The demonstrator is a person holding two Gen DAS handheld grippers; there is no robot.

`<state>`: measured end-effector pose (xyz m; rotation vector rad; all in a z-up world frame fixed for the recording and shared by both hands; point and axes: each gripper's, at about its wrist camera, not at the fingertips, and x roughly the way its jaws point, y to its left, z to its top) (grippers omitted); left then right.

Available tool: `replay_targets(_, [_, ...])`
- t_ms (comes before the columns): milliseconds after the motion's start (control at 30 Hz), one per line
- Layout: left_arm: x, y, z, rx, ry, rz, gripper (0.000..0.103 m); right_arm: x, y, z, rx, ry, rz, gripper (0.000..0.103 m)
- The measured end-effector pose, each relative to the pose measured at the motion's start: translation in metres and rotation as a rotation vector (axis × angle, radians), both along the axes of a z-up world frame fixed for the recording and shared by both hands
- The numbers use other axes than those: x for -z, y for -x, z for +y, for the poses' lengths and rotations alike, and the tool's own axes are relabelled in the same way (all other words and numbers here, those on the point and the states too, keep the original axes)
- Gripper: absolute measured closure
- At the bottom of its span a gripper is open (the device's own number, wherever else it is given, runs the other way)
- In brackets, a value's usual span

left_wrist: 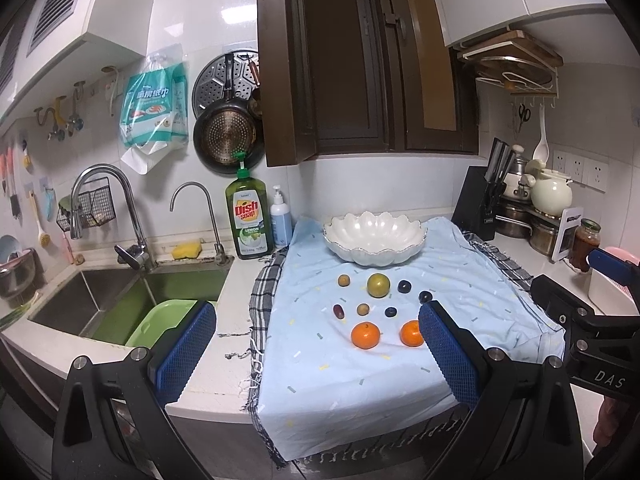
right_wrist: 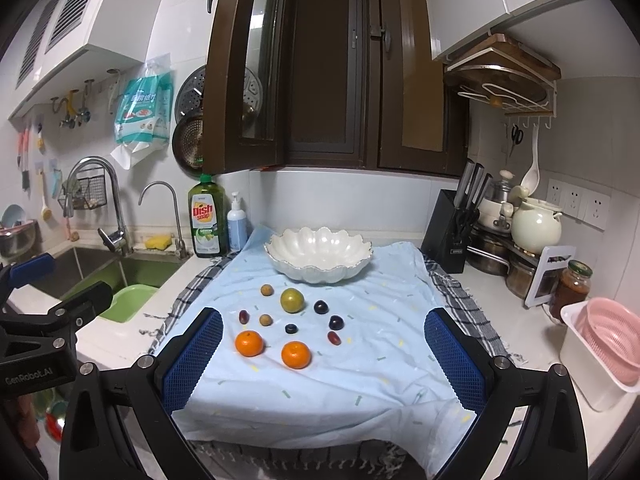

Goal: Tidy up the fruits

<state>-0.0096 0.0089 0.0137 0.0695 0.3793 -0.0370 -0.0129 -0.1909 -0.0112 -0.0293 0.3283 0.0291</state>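
Behind the wide-spread left tool [left_wrist: 316, 346], one orange [left_wrist: 411, 333] is half hidden; right tool [right_wrist: 324, 354] equally wide, empty.

Glossy white ceramic bowl [right_wrist: 319, 254], soft matt blue cloth [right_wrist: 340, 380], fringed checked woven towel [left_wrist: 262, 292], shiny steel sink [left_wrist: 100, 300], textured blue rubber pads [right_wrist: 194, 360], glossy oranges [right_wrist: 249, 343]

Both wrist views face counter front-on, left view leftward (sink side); share bowl [left_wrist: 375, 238], cloth [right_wrist: 320, 376].

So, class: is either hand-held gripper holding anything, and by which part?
Nothing is held. The left hand-held gripper and right hand-held gripper are both open; the fruits lie on the cloth.
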Motion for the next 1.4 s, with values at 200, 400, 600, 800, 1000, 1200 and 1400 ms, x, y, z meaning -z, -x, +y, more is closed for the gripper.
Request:
replay_targets(200, [-0.0020, -0.0002, -0.0007, 0.003, 0.000, -0.004, 0.000, -0.0015, 0.0007, -0.0003, -0.001, -0.002, -0.003, 0.000])
replay_targets(400, [-0.0020, -0.0014, -0.0008, 0.010, 0.000, -0.002, 0.000, -0.0028, 0.0034, -0.0008, -0.004, -0.011, -0.004, 0.000])
replay_targets(600, [-0.0024, -0.0016, -0.0014, 0.011, -0.001, -0.005, 0.000, -0.0028, 0.0029, -0.0014, -0.005, -0.011, -0.003, 0.000])
replay_targets(800, [-0.0029, -0.0018, -0.0015, 0.010, -0.001, -0.007, 0.000, -0.0025, 0.0031, -0.0017, -0.005, -0.009, -0.005, 0.000])
replay_targets(1000, [-0.0048, -0.0003, -0.0001, 0.008, 0.001, -0.017, 0.000, -0.0041, 0.0024, -0.0018, -0.008, -0.006, -0.008, 0.000])
replay_targets(1200, [-0.0054, -0.0002, -0.0002, 0.010, 0.002, -0.017, 0.000, -0.0040, 0.0023, -0.0008, -0.009, -0.005, -0.008, 0.000])
replay_targets(1400, [-0.0055, -0.0001, 0.0003, 0.014, 0.004, -0.016, 0.000, -0.0029, 0.0018, 0.0000, -0.007, -0.004, -0.008, 0.000])
